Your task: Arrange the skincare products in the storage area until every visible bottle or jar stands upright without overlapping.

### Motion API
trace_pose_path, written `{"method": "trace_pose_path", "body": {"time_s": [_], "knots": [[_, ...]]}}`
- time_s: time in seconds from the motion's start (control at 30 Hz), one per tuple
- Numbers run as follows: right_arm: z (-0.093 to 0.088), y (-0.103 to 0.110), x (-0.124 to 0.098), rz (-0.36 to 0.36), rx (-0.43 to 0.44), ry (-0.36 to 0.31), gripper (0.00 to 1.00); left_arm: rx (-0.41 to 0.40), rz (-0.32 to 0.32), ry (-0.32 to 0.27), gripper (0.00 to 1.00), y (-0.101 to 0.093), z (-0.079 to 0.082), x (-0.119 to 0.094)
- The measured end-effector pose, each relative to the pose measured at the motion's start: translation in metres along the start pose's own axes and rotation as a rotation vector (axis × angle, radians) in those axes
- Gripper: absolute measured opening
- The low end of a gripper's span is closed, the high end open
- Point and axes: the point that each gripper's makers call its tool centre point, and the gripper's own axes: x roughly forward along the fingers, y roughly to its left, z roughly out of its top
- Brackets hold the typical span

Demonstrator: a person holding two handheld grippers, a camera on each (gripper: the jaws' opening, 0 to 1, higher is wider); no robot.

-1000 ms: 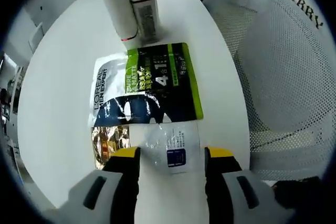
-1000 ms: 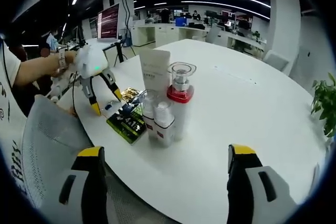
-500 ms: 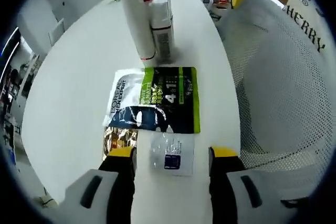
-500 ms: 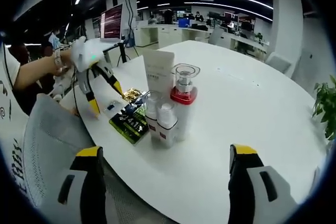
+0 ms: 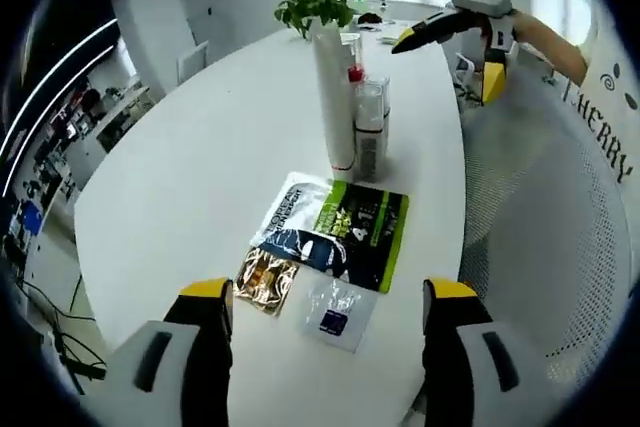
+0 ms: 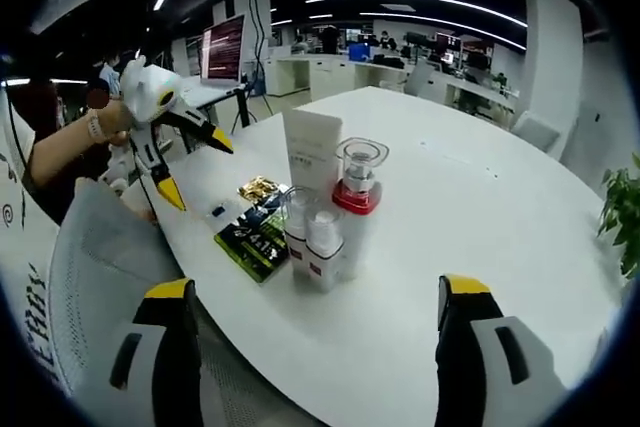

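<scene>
Upright cluster near the bench (image 5: 180,177) edge: white tube (image 5: 333,97), red-collared pump bottle (image 6: 353,209), two small clear-capped bottles (image 6: 311,239), all touching or just beside one another. Flat sachets (image 5: 338,237) lie beside them, close to the edge by the mesh chair (image 5: 545,247). Wide bare bench surface beyond the cluster. Left hand-held gripper (image 5: 326,299) spread, empty, above the sachets. Right hand-held gripper (image 6: 315,299) spread, empty, off the near edge.

Bench (image 6: 480,207) bare and wide beyond standing bottle cluster (image 6: 330,212). Flat sachets (image 5: 335,237) lie just beside cluster on near edge side. Mesh chair back (image 5: 545,207) hugs bench edge by sachets, narrowing that side. Left tool (image 6: 178,157) hangs above sachet end, jaws spread; right tool (image 5: 470,42) raised past bottles.
</scene>
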Motion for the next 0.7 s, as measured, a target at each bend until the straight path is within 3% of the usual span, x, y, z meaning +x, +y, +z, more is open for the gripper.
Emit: {"method": "trace_pose_path", "body": {"time_s": [0.37,0.57,0.7], "knots": [[0.001,0.008,-0.005,0.029,-0.017,-0.013,1.0,-0.12,0.081,-0.088,0.89,-0.011,0.01,-0.018],[0.005,0.013,-0.009,0.035,-0.031,-0.023,1.0,-0.16,0.122,-0.127,0.99,-0.005,0.006,-0.023],[0.007,0.014,-0.011,0.035,-0.036,-0.028,1.0,-0.182,0.14,-0.142,0.99,-0.004,0.004,-0.029]]}}
